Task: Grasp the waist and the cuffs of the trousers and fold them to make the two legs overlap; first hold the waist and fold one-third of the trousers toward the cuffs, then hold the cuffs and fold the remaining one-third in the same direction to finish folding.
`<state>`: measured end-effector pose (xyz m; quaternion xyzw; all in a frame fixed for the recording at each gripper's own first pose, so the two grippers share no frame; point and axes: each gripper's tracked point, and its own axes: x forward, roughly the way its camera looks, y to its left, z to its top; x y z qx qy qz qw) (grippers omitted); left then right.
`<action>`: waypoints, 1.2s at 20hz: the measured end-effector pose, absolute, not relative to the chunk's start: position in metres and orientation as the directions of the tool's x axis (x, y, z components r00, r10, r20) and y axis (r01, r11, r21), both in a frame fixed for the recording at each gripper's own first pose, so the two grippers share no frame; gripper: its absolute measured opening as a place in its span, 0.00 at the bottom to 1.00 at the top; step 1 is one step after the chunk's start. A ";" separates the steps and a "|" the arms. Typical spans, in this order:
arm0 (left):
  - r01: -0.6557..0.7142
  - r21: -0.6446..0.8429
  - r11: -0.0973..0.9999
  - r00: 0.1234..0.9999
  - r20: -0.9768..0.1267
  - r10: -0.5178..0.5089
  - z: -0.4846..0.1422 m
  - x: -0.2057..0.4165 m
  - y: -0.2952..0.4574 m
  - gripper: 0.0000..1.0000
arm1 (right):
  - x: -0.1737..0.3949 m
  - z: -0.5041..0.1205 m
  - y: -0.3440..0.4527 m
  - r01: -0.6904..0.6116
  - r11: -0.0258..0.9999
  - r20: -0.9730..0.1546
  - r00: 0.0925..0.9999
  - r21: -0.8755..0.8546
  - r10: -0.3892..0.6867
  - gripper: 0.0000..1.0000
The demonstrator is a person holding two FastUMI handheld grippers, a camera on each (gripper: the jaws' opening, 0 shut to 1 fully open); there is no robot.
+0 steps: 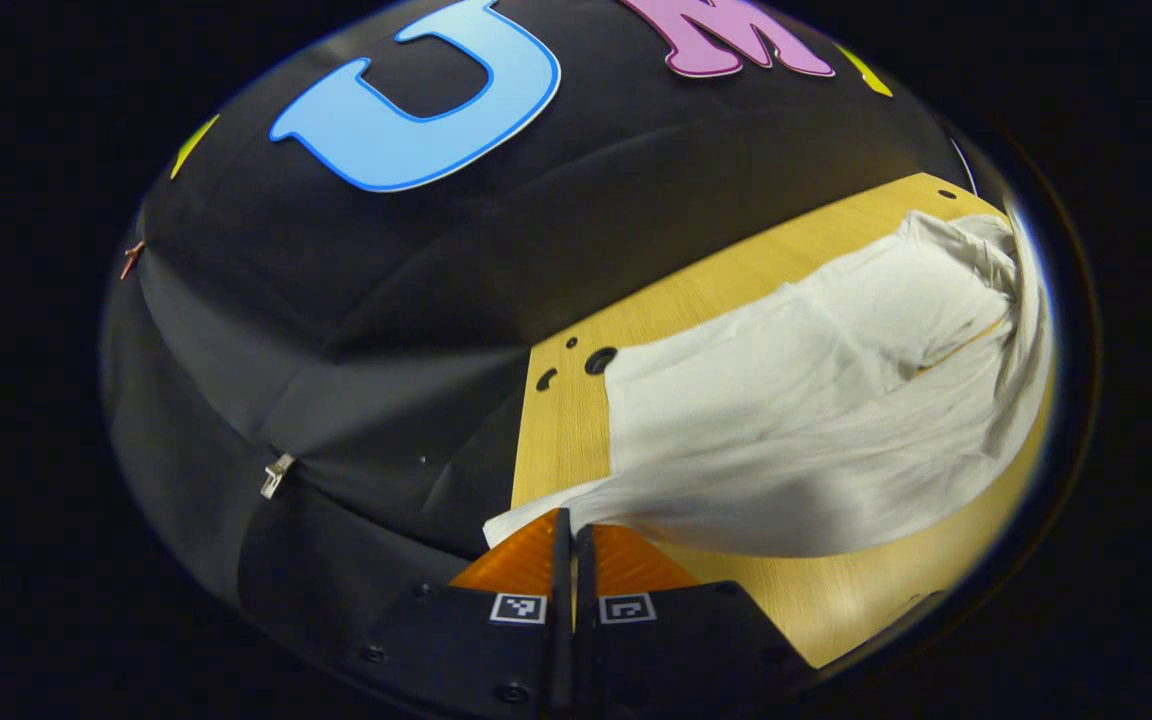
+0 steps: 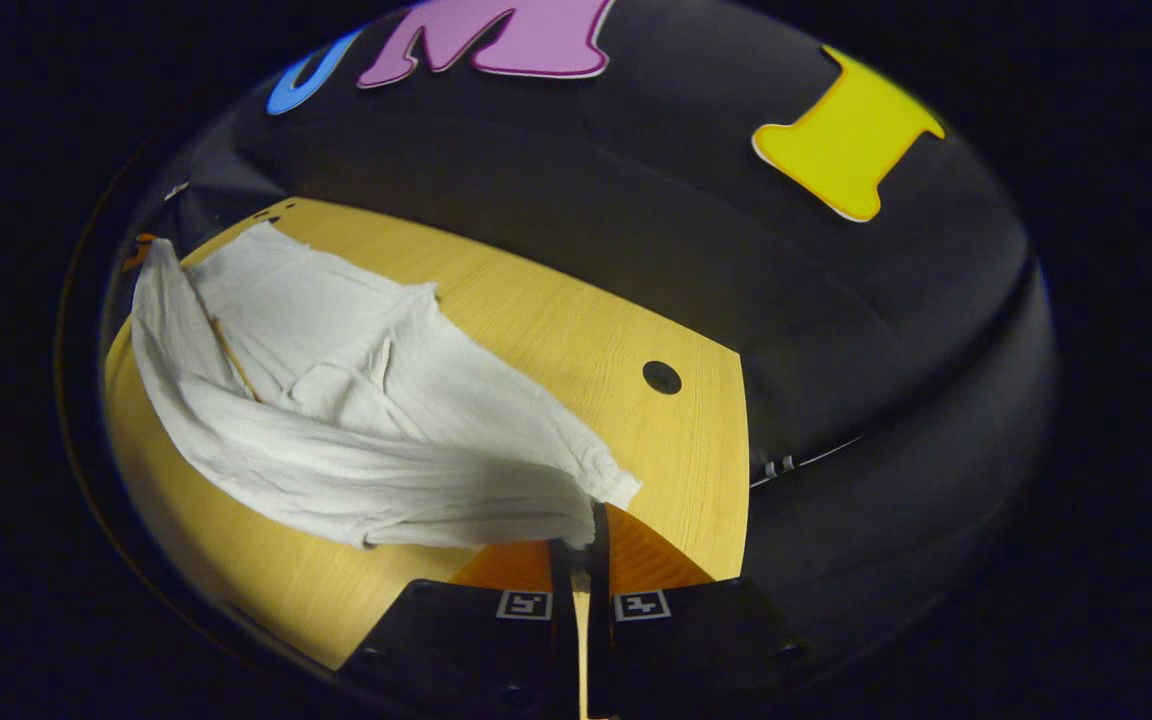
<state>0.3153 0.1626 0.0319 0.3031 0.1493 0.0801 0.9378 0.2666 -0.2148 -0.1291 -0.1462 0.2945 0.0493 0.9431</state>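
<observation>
White trousers (image 1: 816,420) lie spread on the wooden table (image 1: 561,440), creased and partly doubled over. My left gripper (image 1: 572,525) is shut on a thin corner of the cloth at the table's near edge, and the fabric stretches from it up to the right. In the right gripper view the trousers (image 2: 356,420) run from the far left of the table (image 2: 576,330) down to my right gripper (image 2: 588,525), which is shut on the hemmed end of the cloth. The edge held between the two grippers is raised a little and casts a shadow. I cannot tell which end is the waist.
Round holes are cut in the tabletop (image 1: 599,360) (image 2: 661,377). The booth's black cloth wall stands close behind the table's far edge in both views. A bare strip of wood shows in front of the trousers (image 2: 266,580).
</observation>
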 end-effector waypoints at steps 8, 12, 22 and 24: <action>-0.128 0.300 0.945 0.929 -0.296 0.220 0.046 0.429 0.152 0.05 | 0.373 -0.104 -0.215 0.027 1.000 -0.550 0.835 0.007 -0.019 0.07; -0.189 0.144 0.972 0.881 -0.412 0.232 0.008 0.457 0.157 0.05 | 0.422 -0.121 -0.235 0.178 0.975 -0.590 0.805 0.136 -0.064 0.11; -0.198 0.026 0.980 0.921 -0.338 0.195 0.028 0.431 0.143 0.97 | 0.406 -0.133 -0.258 0.308 0.939 -0.537 0.824 0.153 -0.183 0.99; -0.197 0.041 0.980 0.931 -0.305 0.200 0.039 0.414 0.141 0.97 | 0.391 -0.144 -0.270 0.358 0.917 -0.542 0.813 0.175 -0.214 1.00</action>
